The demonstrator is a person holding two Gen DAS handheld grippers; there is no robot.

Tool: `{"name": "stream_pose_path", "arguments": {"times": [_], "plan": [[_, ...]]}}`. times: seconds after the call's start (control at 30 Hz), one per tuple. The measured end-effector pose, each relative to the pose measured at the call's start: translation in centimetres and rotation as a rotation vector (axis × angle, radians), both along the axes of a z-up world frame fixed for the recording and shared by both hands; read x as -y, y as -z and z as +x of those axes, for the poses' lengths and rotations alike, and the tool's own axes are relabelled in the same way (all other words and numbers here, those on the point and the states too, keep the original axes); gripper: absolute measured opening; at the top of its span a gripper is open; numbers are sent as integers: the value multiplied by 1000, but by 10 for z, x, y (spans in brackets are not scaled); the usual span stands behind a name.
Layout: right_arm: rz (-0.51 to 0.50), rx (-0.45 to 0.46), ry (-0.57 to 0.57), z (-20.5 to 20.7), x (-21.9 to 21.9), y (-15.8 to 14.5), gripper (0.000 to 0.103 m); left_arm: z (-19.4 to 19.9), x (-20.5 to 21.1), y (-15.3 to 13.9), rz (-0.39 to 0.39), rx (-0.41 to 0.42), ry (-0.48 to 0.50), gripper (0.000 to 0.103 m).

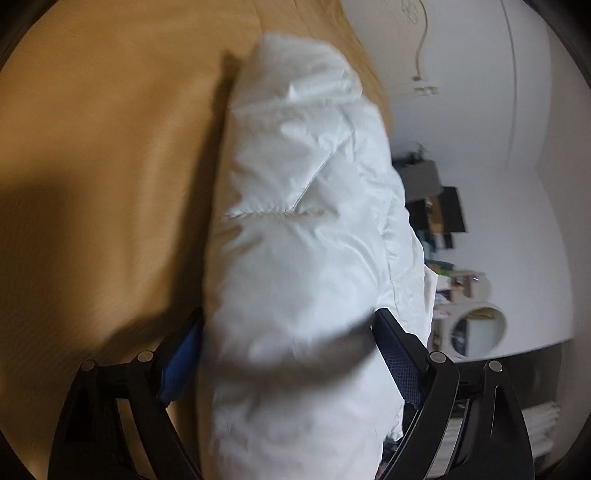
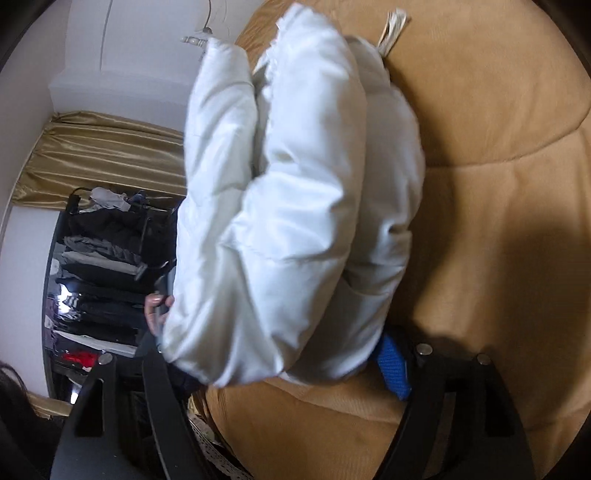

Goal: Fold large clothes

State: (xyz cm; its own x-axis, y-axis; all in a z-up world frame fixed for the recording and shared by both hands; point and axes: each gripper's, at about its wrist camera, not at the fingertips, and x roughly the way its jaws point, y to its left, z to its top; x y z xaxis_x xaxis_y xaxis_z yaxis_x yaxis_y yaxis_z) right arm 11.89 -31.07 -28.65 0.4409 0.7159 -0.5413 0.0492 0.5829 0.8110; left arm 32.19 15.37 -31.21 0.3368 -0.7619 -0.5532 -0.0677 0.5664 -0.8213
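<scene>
A white puffy quilted jacket [image 1: 303, 229] is bundled into thick folds and held up beside a tan cushioned surface [image 1: 103, 177]. My left gripper [image 1: 288, 354] is shut on the jacket, its blue pads [image 1: 179, 365] pressing both sides of the thick fabric. In the right wrist view the same jacket [image 2: 295, 206] shows as several stacked padded folds. My right gripper [image 2: 280, 354] is shut on its lower end, with one blue pad [image 2: 393, 369] showing on the right. The other pad is hidden behind the fabric.
The tan cushion [image 2: 498, 221] has seams and a pale tassel [image 2: 393, 29] at its far edge. A clothes rack [image 2: 107, 266] with dark garments and a gold curtain [image 2: 99, 158] stand to the left. White walls and cluttered shelves [image 1: 443, 221] lie to the right.
</scene>
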Motion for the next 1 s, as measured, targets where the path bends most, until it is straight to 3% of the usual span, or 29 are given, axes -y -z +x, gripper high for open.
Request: {"name": "stream_pose_path", "arguments": {"times": [0.1,0.17,0.27,0.33,0.43,0.53,0.63,0.7,0.73,0.8,0.87,0.93,1.0], "plan": [[-82,8,27,-16,9,-19,77,-39,-7,-61,211,141,-73,92],[-208,39,40,-27,14,-43,77,-56,3,-104,340,247,-110,102],[-476,152,75,-33,3,-92,77,-95,45,-129,384,321,-124,103],[-593,234,75,-25,-8,-121,79,-92,74,-127,453,282,-87,103],[-655,304,74,6,-14,-147,85,-98,114,-112,569,255,-11,103],[-579,318,45,48,-20,-154,85,-110,123,-70,610,205,47,103],[-496,286,-16,101,-42,-144,84,-124,127,-67,667,282,36,103],[-445,229,-61,132,-66,-131,72,-124,137,-58,687,294,42,103],[-457,188,-86,147,-82,-124,54,-128,137,-56,695,298,44,103],[-543,99,-101,168,-93,-102,37,-130,140,-55,702,310,51,103],[-582,1,-99,183,-89,-74,10,-134,143,-54,719,329,76,103],[-580,-46,-90,186,-79,-55,0,-139,145,-61,746,323,95,103],[-549,-55,-76,181,-65,-51,0,-153,138,-78,789,340,87,103]]}}
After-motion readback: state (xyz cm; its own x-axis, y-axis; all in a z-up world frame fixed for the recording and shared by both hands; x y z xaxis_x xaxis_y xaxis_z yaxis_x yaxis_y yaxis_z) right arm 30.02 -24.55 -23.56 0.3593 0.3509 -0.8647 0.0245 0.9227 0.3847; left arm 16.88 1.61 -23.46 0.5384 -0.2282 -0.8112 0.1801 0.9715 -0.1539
